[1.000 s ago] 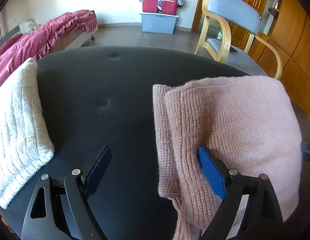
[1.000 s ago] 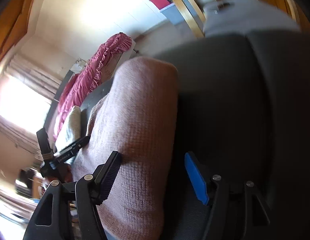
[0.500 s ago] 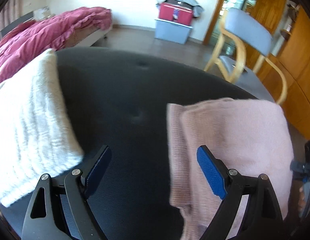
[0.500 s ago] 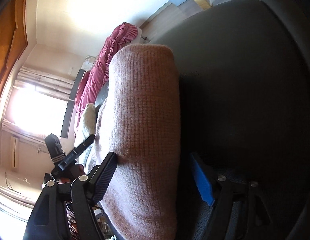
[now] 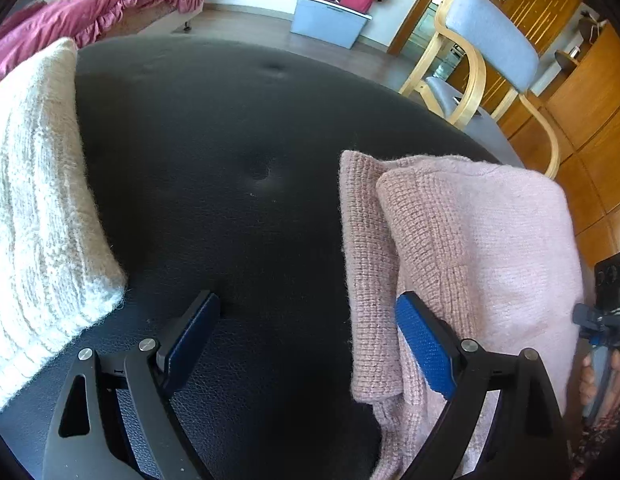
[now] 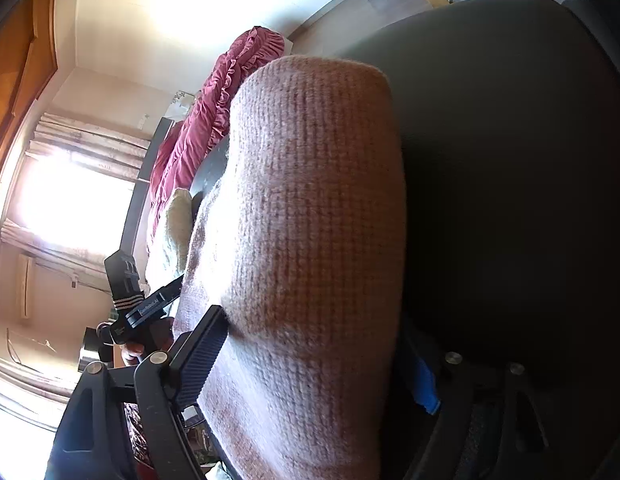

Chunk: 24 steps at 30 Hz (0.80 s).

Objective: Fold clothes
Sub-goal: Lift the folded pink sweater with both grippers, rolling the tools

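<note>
Folded pink knit sweater [image 5: 478, 248] lies on black leather ottoman [image 5: 230, 160]. Right gripper [image 6: 310, 364] jaws just opening, wide, sweater between, released. Left gripper [image 5: 310, 332] spread, empty.

On the counter [image 5: 238, 152] a folded sweater [image 5: 470, 248] lies to the right and a second folded knit [image 5: 34, 208] to the left, well apart, with a bed [image 5: 98, 12], storage boxes [image 5: 330, 16] and a chair [image 5: 486, 64] behind.
</note>
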Tool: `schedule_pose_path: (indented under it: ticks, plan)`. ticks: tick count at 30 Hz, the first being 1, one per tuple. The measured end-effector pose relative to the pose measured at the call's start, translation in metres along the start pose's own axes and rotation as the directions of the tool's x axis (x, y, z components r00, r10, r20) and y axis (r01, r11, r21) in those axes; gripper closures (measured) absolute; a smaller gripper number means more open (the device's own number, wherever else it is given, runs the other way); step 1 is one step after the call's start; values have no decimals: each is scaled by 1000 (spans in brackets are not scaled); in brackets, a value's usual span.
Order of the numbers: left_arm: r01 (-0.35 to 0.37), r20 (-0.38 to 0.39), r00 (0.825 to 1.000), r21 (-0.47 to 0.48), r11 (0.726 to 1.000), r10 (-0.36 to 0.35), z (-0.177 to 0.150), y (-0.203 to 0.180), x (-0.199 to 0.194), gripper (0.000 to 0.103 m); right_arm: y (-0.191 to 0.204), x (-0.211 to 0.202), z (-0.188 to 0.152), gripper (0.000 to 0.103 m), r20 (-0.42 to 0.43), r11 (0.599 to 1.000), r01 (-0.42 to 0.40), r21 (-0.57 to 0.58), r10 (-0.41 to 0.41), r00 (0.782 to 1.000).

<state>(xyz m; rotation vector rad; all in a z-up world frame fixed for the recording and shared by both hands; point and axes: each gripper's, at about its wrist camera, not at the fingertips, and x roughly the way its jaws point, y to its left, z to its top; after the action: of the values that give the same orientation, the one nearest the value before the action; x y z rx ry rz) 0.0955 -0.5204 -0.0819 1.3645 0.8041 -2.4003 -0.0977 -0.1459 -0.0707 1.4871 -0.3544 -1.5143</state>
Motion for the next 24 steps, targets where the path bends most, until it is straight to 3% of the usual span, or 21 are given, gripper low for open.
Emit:
schedule_pose_path:
  ticks: [3, 7, 10, 13, 14, 19, 21, 22, 24]
  plan:
    - [135, -26, 990, -107, 985, -139, 4, 16, -4, 11, -5, 1, -11, 18, 2, 1000, 2, 0, -2, 1000]
    - [296, -47, 948, -227, 928, -314, 1, 29, 0, 11, -8, 2, -12, 18, 6, 1000, -15, 2, 15, 1000]
    - [355, -50, 925, -241, 903, -377, -1, 26, 3, 11, -8, 3, -14, 18, 9, 1000, -15, 1, 15, 1000]
    - [488, -80, 842, -306, 817, -533, -5, 20, 18, 11, -8, 4, -15, 18, 11, 1000, -13, -3, 13, 1000]
    - [491, -83, 838, -313, 813, -539, -5, 18, 22, 11, -9, 5, -15, 18, 11, 1000, -14, -3, 14, 1000]
    - [452, -47, 881, -208, 867, -471, -2, -4, 23, 11, -10, 7, -17, 18, 14, 1000, -15, 1, 15, 1000]
    - [407, -42, 909, -129, 904, -415, -1, -14, 22, 13, -10, 8, -18, 18, 17, 1000, -10, 1, 10, 1000]
    - [371, -37, 926, -82, 925, -375, -2, -19, 20, 17, -9, 10, -18, 18, 16, 1000, -5, -3, 5, 1000]
    - [247, -3, 969, 41, 968, -247, -9, -33, 16, 36, -5, 13, -20, 18, 15, 1000, 11, -22, -10, 1000]
